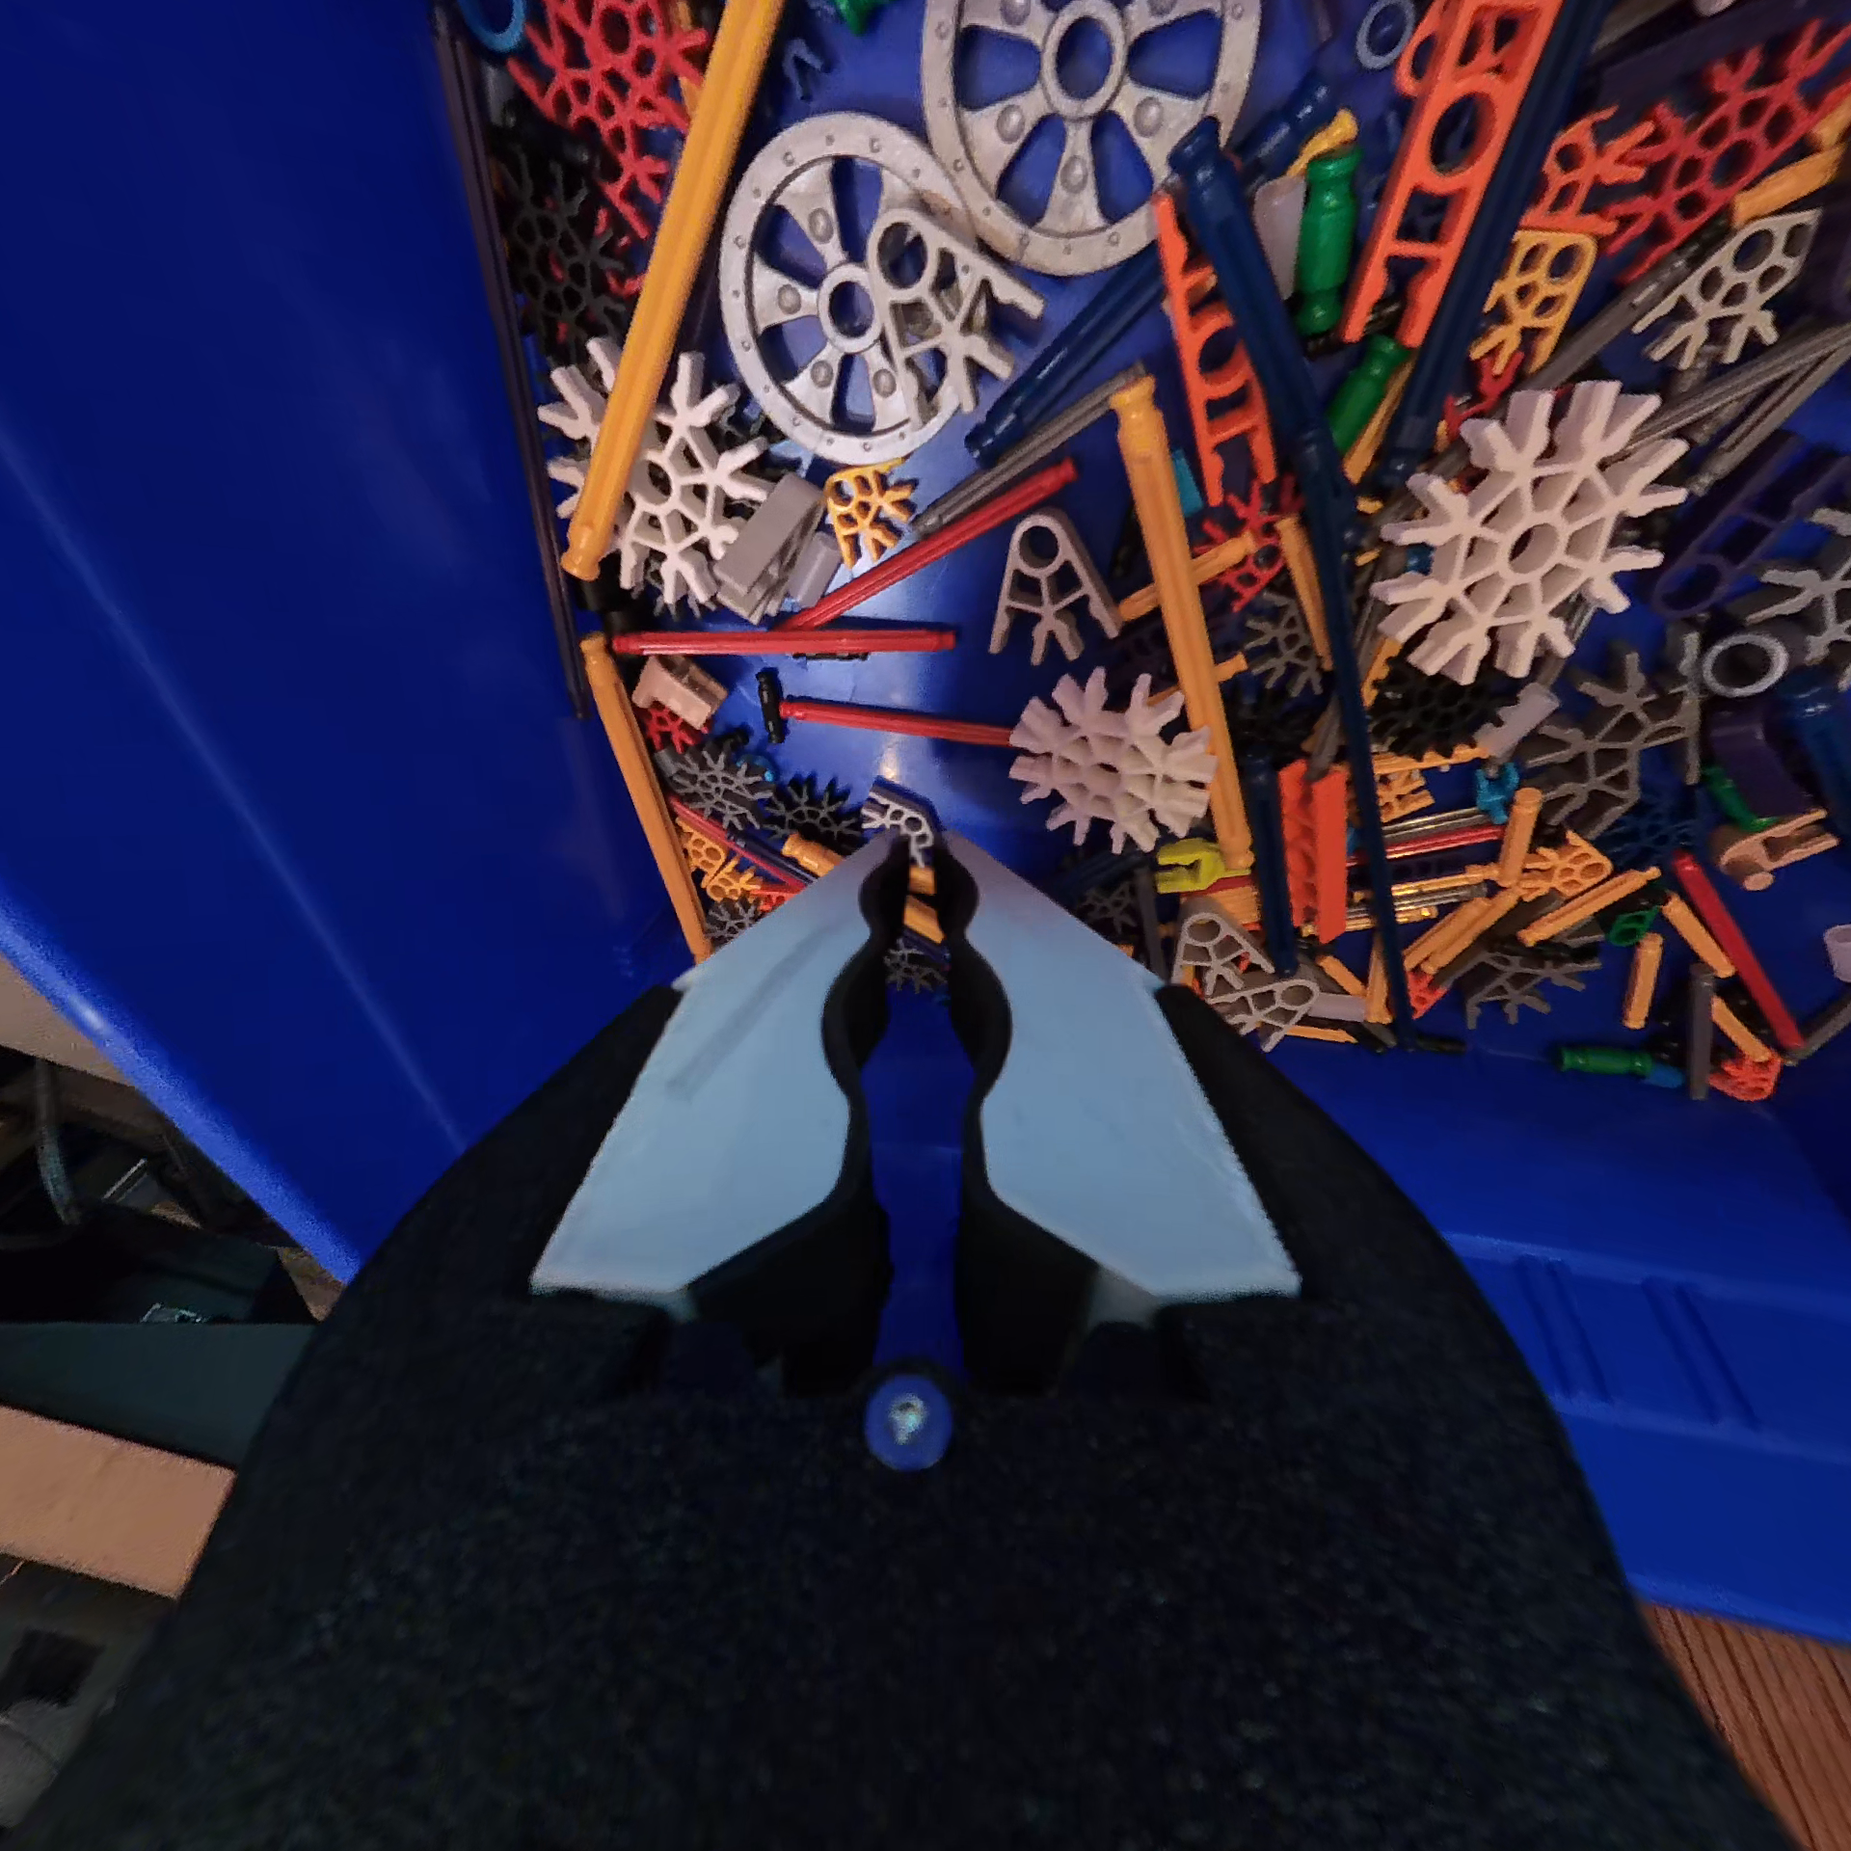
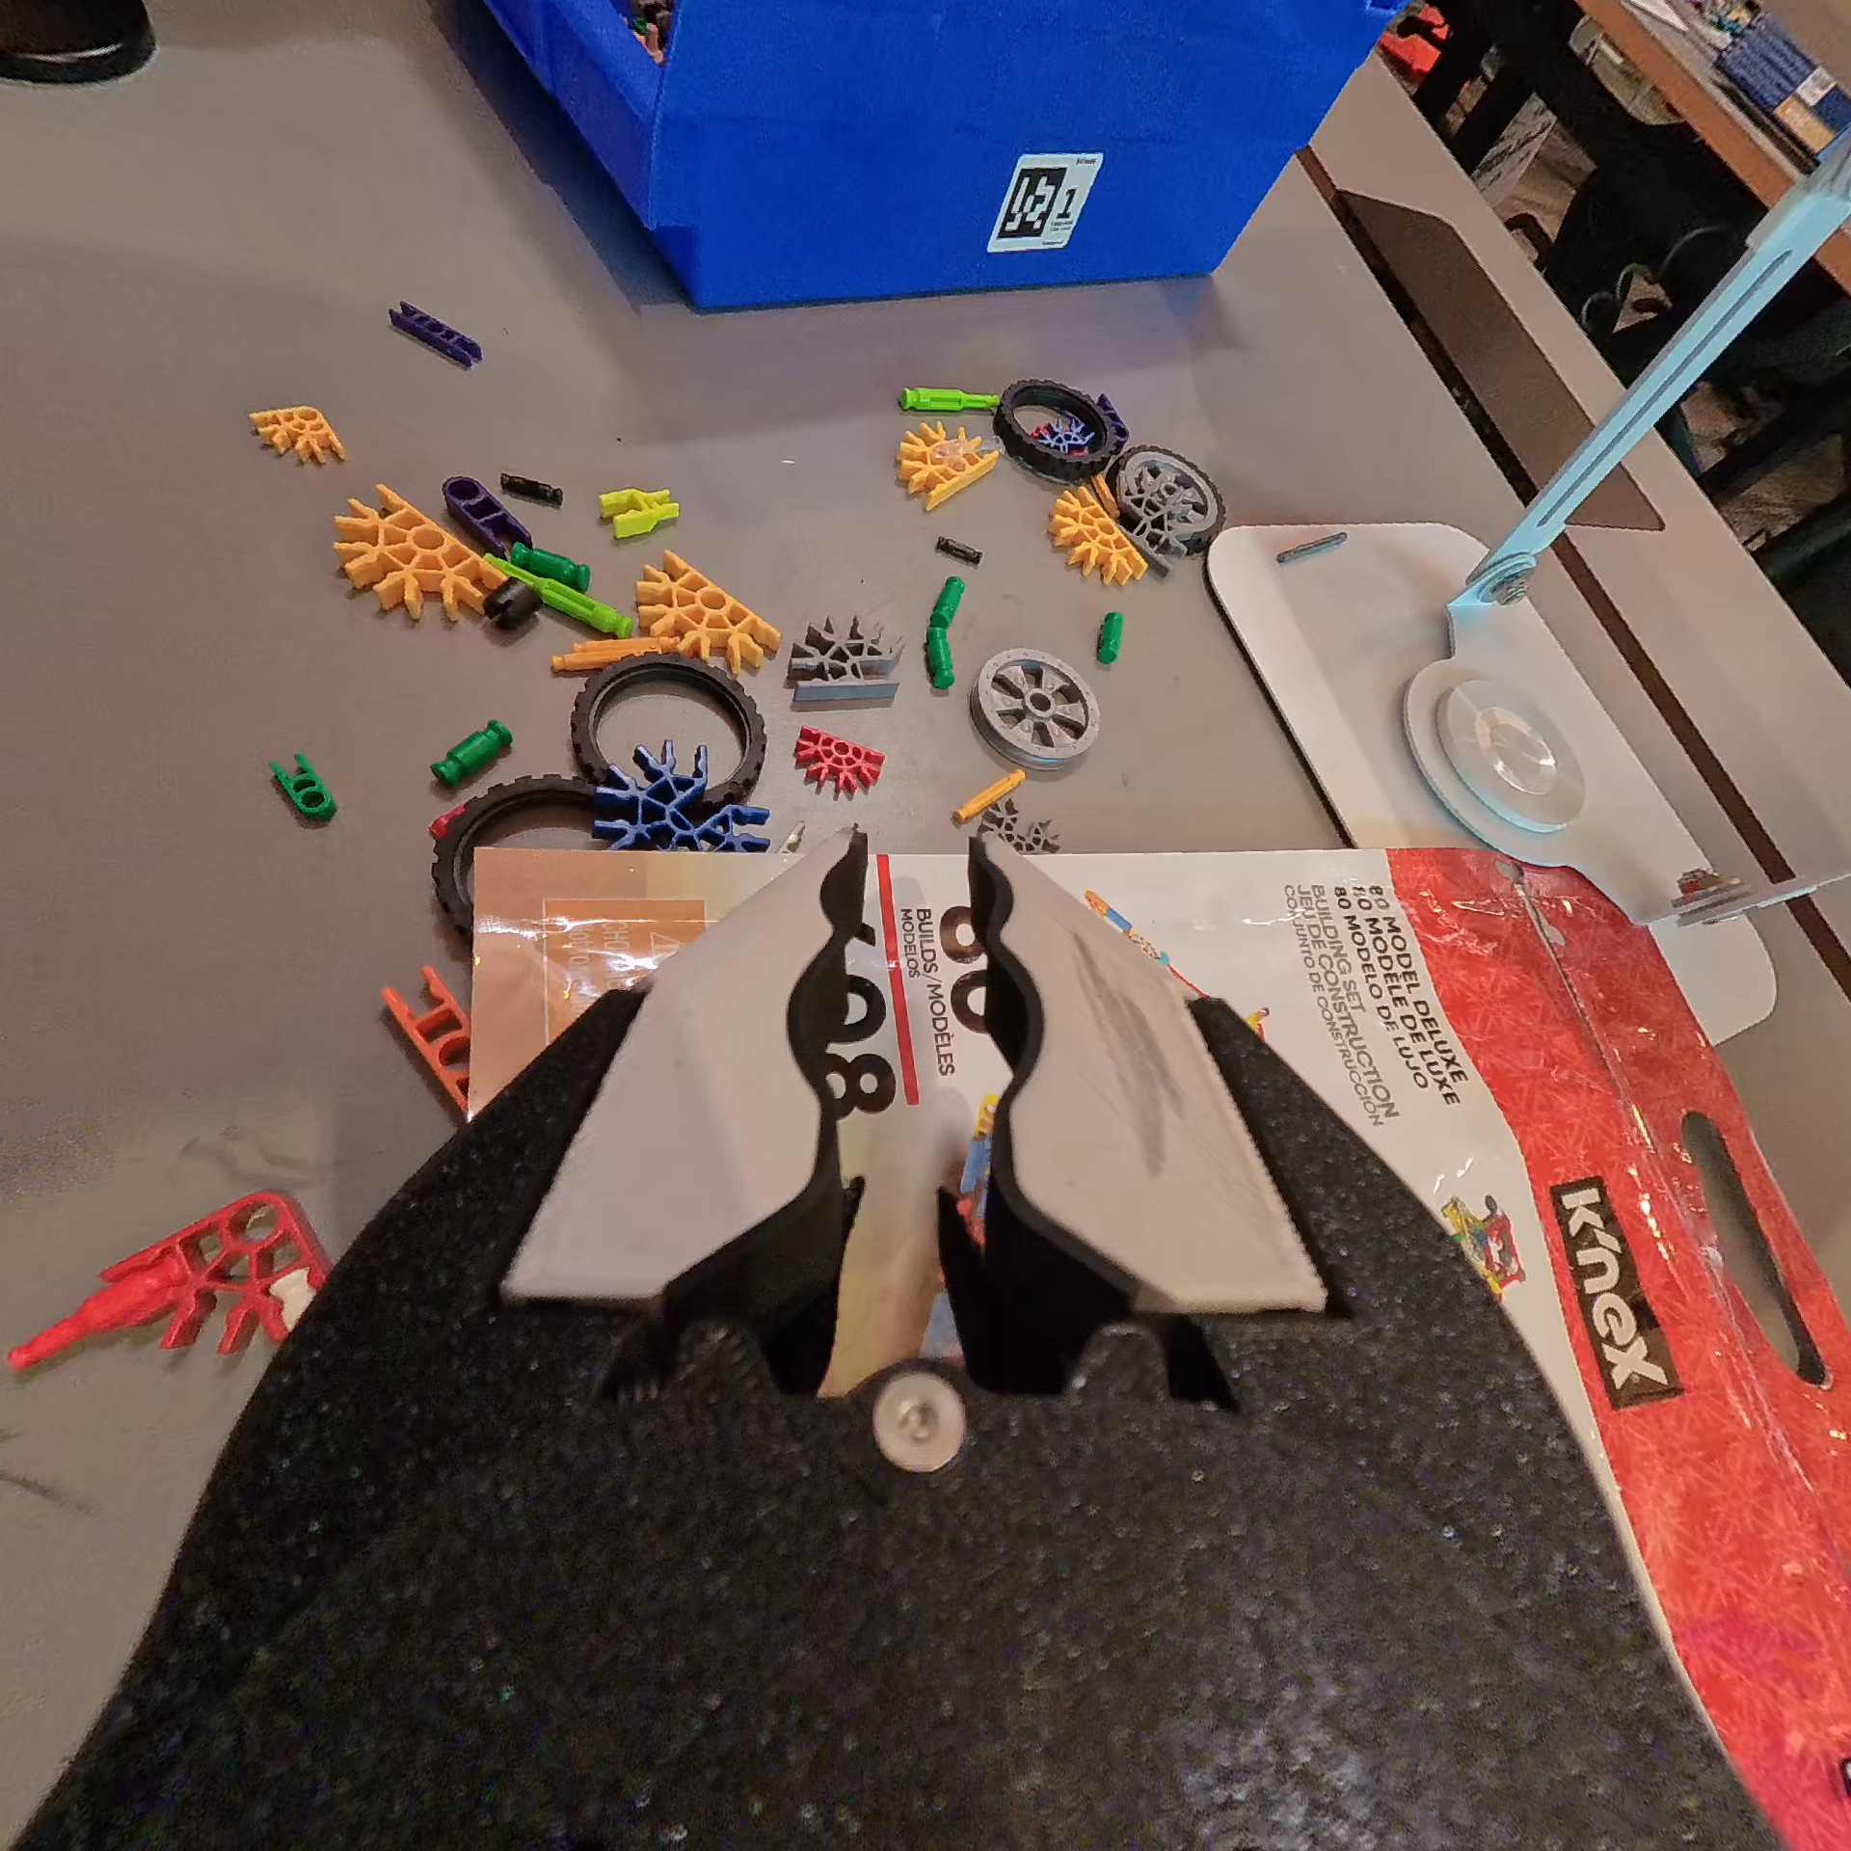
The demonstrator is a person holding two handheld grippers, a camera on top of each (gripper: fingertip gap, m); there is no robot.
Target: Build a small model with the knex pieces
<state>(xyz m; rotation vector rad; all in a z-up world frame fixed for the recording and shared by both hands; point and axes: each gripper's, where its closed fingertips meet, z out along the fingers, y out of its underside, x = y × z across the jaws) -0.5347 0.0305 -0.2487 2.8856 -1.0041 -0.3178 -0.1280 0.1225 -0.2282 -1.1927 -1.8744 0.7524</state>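
While left gripper (image 1: 916,851) nips something small, right gripper (image 2: 913,851) gapes.

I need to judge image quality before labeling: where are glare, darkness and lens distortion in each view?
Left wrist view: dim overall, saturated blue bin wall, gripper body nearly black, edges bent by the wide-angle lens, parts pile fairly sharp. Right wrist view: brighter, even light on the grey table, glare on the glossy plastic bag, edges curved.

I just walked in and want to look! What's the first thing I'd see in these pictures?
A big blue bin crammed with colourful building pieces, two silver wheels on top. The left gripper reaches into it, nearly closed. The right gripper hangs open over a red bag on the grey table.
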